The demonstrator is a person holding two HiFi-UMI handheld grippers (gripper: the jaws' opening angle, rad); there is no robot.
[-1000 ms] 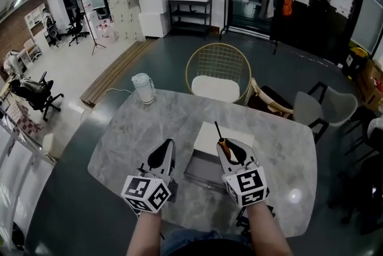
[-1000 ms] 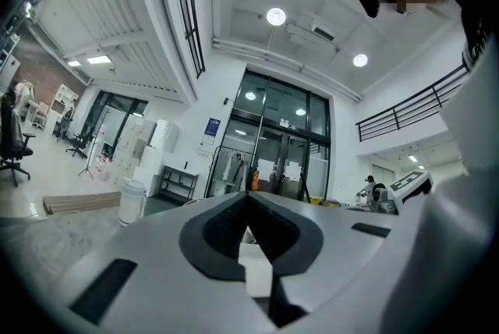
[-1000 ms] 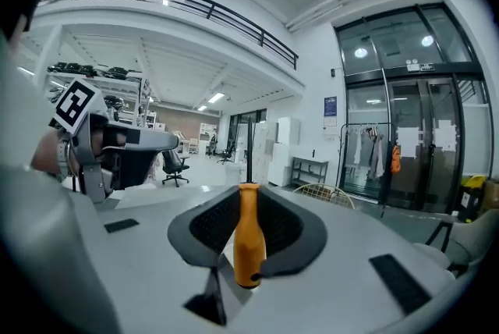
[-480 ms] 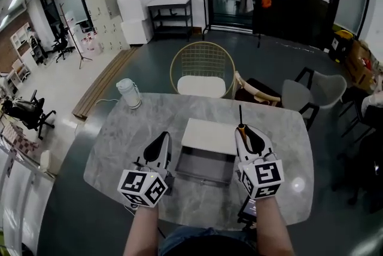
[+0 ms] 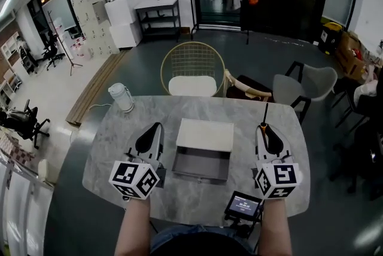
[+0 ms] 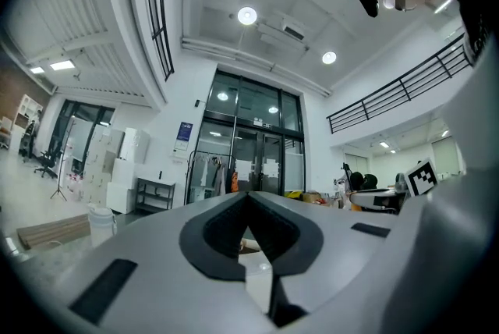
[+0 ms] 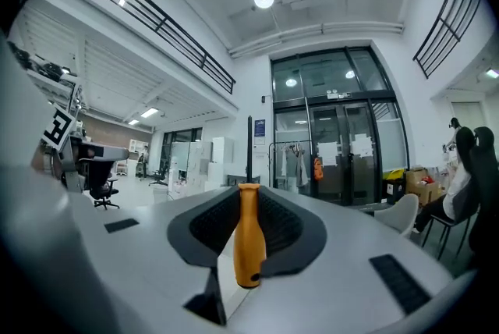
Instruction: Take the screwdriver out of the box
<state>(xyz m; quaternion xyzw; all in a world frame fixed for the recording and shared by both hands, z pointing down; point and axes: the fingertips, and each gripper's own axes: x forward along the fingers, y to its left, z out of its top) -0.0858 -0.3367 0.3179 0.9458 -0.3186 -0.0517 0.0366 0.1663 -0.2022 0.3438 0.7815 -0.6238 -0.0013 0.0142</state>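
Observation:
My right gripper [image 5: 264,131] is shut on the orange-handled screwdriver [image 5: 264,119], whose dark shaft points away from me over the right part of the marble table [image 5: 119,129]. In the right gripper view the orange handle [image 7: 249,243] stands between the black pads with the shaft [image 7: 249,149] rising above it. The open grey box [image 5: 202,162] with its white lid [image 5: 204,133] lies at the table's middle, left of that gripper. My left gripper [image 5: 153,130] hovers left of the box, jaws shut with nothing in them [image 6: 248,222].
A white kettle [image 5: 121,97] stands at the table's far left corner. A small screen device [image 5: 242,206] sits at the near edge by my right arm. A gold wire chair [image 5: 192,72] and a grey chair [image 5: 302,89] stand beyond the table.
My right gripper has carried the screwdriver from above the box out to the right. My left gripper drifted a little left of the box.

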